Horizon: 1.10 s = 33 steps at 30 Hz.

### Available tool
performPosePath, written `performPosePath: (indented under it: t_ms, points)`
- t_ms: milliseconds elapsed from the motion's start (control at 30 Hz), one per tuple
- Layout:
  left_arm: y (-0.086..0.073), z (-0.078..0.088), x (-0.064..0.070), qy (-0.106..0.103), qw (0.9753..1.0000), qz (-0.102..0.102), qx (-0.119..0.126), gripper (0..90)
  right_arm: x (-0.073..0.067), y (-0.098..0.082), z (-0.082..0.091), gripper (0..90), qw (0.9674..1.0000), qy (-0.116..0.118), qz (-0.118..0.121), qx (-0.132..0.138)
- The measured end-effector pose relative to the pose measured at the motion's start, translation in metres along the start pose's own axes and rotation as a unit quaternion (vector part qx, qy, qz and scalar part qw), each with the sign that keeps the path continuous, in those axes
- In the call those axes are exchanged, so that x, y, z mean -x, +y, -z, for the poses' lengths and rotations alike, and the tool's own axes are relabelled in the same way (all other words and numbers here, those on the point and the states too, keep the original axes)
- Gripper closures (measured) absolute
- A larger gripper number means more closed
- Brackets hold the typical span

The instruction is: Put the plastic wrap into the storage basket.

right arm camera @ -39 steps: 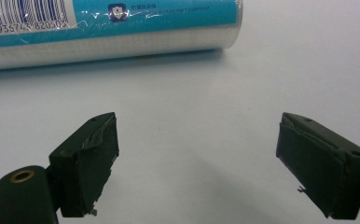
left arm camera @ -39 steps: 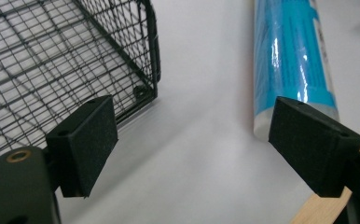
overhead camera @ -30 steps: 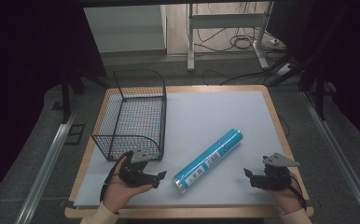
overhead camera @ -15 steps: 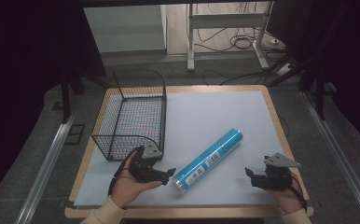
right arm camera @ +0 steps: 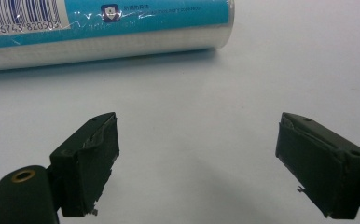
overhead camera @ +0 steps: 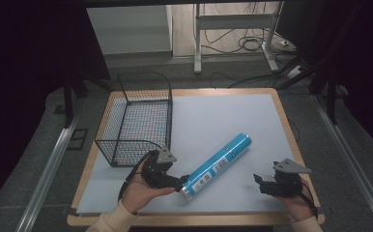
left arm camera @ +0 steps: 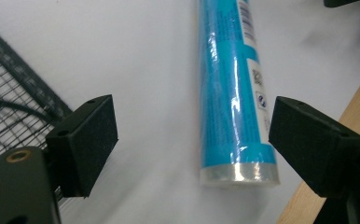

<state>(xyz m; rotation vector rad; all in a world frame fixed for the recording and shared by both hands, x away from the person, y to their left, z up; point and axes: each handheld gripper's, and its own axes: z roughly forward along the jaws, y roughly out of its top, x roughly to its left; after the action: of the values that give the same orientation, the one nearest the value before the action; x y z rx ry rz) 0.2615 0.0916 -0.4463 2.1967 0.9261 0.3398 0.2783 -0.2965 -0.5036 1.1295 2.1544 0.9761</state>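
Since a second ago the left gripper (overhead camera: 183, 180) has slid right, jaws wide, to the blue film-wrapped cylindrical roll's (overhead camera: 216, 166) lower-centre end; light, stiff, slippery, best clamped mid-length. Right gripper (overhead camera: 257, 179) gapes empty.

I'm working in what looks like a lab or test room set up for recording: a wooden-edged table (overhead camera: 291, 130) with a pale grey mat (overhead camera: 218, 121) stands between dark curtains (overhead camera: 25, 72). Behind it I see loose black cables (overhead camera: 252, 46) on the floor around a white metal desk frame (overhead camera: 233, 34), and aluminium rails (overhead camera: 49, 169) flank the table.
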Motion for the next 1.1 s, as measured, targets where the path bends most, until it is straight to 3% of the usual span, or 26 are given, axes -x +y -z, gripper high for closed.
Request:
performPosePath:
  t_ms: [300, 667, 1100]
  points:
    - [0.012, -0.007, 0.005, -0.004, 1.0, -0.002, 0.006, 15.4, -0.002, 0.0, 0.0, 13.6, 1.0, 0.003, 0.004, 0.0]
    - [0.031, -0.019, 0.012, -0.012, 0.9996, -0.024, -0.002, 15.3, -0.002, -0.001, -0.001, 13.6, 1.0, 0.002, 0.002, -0.003]
    - [0.046, -0.034, 0.015, -0.02, 0.9995, -0.025, -0.008, 14.9, -0.004, -0.001, -0.002, 13.7, 1.0, 0.005, 0.005, -0.005]
